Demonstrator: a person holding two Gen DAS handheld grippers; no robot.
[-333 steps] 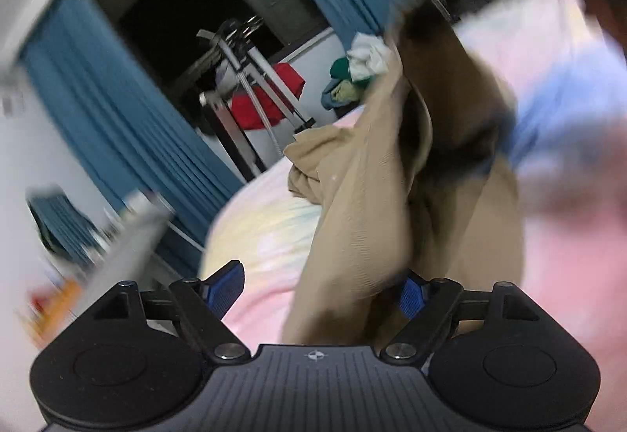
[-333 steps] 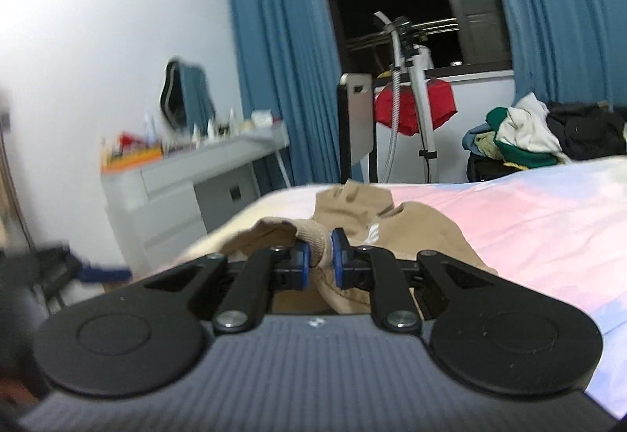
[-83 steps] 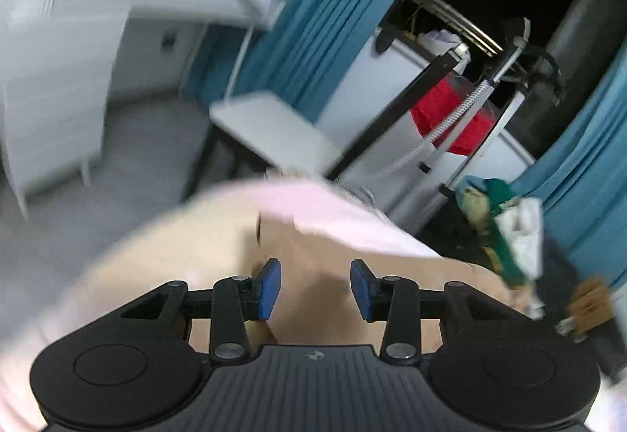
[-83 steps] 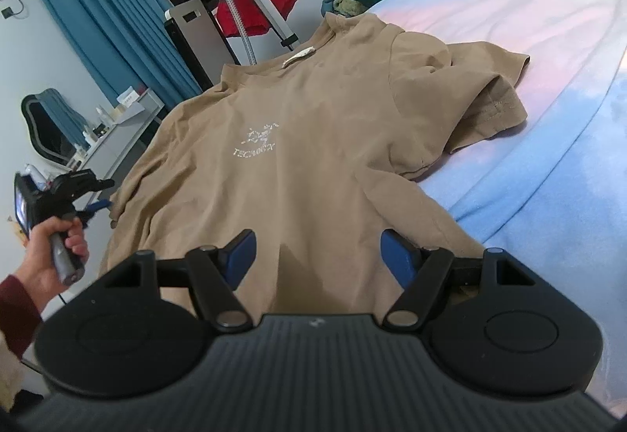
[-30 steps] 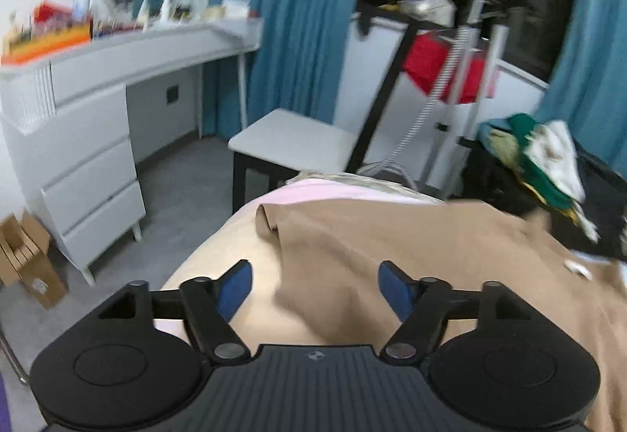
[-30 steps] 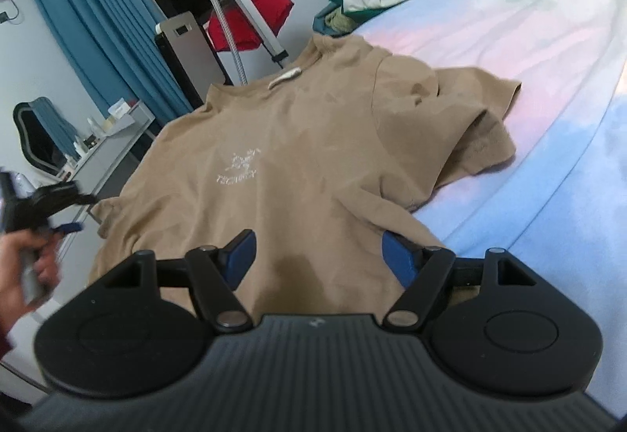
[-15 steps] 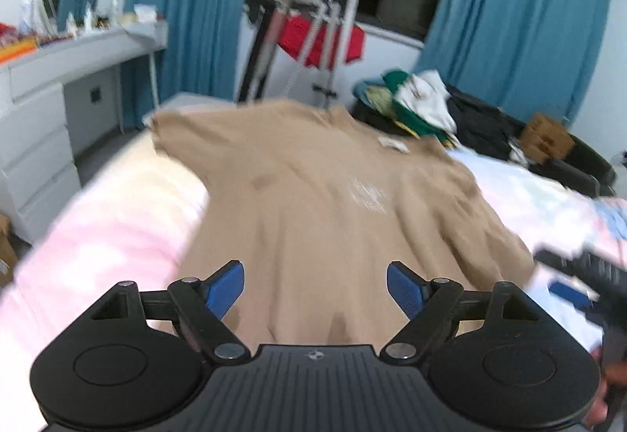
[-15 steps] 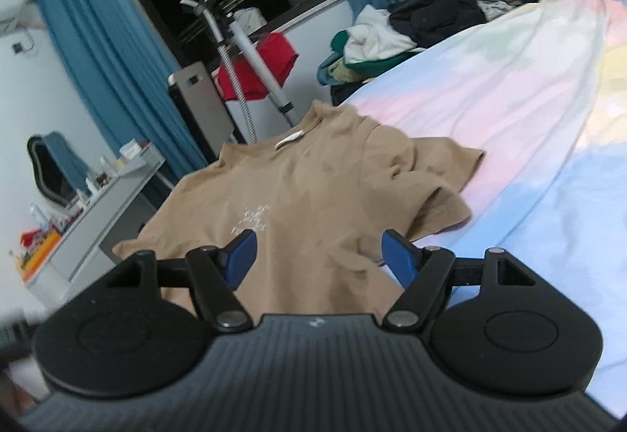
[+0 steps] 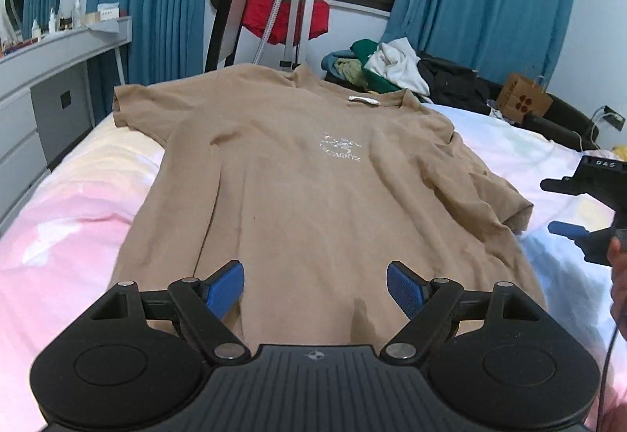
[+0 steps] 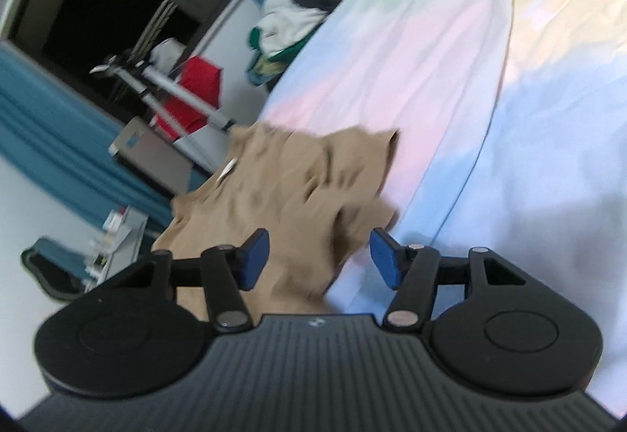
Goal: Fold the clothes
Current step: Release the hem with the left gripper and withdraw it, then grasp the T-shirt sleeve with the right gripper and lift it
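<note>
Garment: a tan short-sleeved cotton T-shirt [image 9: 313, 173] with a small pale chest print lies spread face up on the bed's pastel tie-dye sheet [image 9: 70, 205], unfolded.
Long axis: it runs from the hem, just ahead of the left tongs [image 9: 315, 287], away to the collar at the far edge of the bed.
Left tongs: wide, blue pads apart over the middle of the hem, nothing between them, not touching cloth as far as the view shows.
Right tongs: [image 10: 319, 255] jaws closing, still apart; the crumpled sleeve and side edge on that side of the shirt lie just ahead and between the pads, but no pad presses on cloth. The view is tilted and blurred.
Nearer hand: the right tongs are nearer the rumpled sleeve; the left tongs are nearer the hem.
Likely next: the sleeve-side edge probably gets pinched for a first lengthwise fold.
</note>
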